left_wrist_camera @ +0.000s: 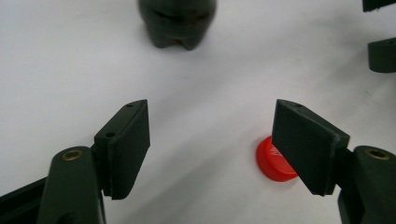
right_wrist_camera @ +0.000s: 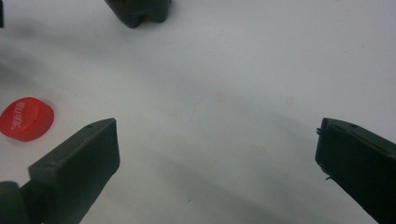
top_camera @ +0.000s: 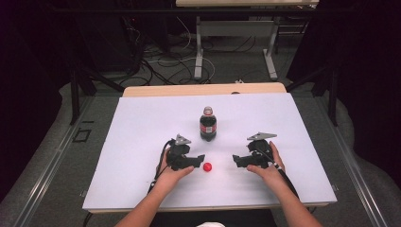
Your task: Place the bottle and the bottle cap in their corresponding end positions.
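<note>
A small dark cola bottle [top_camera: 208,124] with a red label stands upright in the middle of the white table top [top_camera: 142,123]. A red bottle cap [top_camera: 207,167] lies flat on the table in front of it, between my two grippers. My left gripper [top_camera: 200,158] rests just left of the cap, open, with nothing between its pads. In the left gripper view the cap [left_wrist_camera: 270,164] lies partly behind the right-hand jaw, outside the gap of the gripper [left_wrist_camera: 210,123]. My right gripper [top_camera: 235,160] rests to the right of the cap, open and empty [right_wrist_camera: 217,140]. The cap [right_wrist_camera: 25,119] lies beyond its left jaw.
The bottle's base [left_wrist_camera: 176,23] stands ahead of the left gripper, and also ahead of the right one [right_wrist_camera: 137,11]. The other gripper's jaws [left_wrist_camera: 382,53] show at the far right of the left gripper view. Beyond the table's far edge are desk legs and cables on the floor [top_camera: 179,66].
</note>
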A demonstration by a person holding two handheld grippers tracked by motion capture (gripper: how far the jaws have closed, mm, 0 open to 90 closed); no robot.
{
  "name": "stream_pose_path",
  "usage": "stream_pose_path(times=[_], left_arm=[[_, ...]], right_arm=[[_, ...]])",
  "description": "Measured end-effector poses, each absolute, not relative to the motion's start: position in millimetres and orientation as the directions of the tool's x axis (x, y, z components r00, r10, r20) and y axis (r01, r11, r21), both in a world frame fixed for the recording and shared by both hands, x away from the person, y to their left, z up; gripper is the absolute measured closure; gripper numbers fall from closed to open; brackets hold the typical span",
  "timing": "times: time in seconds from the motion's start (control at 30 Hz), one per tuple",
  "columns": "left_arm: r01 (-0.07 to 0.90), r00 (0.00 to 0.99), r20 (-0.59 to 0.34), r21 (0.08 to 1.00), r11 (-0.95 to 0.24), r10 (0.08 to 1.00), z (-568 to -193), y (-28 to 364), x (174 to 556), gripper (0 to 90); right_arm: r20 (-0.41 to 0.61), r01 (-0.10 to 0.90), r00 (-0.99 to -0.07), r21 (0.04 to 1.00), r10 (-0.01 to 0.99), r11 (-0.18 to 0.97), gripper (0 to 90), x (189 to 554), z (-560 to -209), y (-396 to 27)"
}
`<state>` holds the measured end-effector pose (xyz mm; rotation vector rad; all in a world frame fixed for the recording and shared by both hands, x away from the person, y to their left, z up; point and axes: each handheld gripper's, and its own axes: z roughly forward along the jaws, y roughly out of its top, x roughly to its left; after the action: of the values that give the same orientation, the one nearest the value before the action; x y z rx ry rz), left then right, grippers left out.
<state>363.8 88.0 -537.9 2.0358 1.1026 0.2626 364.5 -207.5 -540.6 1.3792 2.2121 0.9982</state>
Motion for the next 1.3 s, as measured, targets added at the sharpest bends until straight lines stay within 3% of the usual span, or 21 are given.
stream_pose_path(times=[0.4,0.97,1.3], left_arm=[[0.635,0.504,-0.183,0.741,-0.218,0.844,-517.7,149.4,373.4,26.1],[0.665,0.355,-0.163,0.736,-0.127,0.92,-531.7,218.2,367.6,0.8],[0.653,0.304,-0.211,0.756,-0.042,0.929,-538.3,246.5,362.4,2.9]], right_arm=[[0.077,0.641,-0.45,0.721,0.89,0.262,0.0,365.4,-540.2,-214.0],[0.072,0.644,-0.411,0.728,0.909,0.233,0.0,367.2,-539.9,-225.2],[0.054,0.638,-0.389,0.736,0.92,0.227,0.0,368.5,-543.6,-230.0]])
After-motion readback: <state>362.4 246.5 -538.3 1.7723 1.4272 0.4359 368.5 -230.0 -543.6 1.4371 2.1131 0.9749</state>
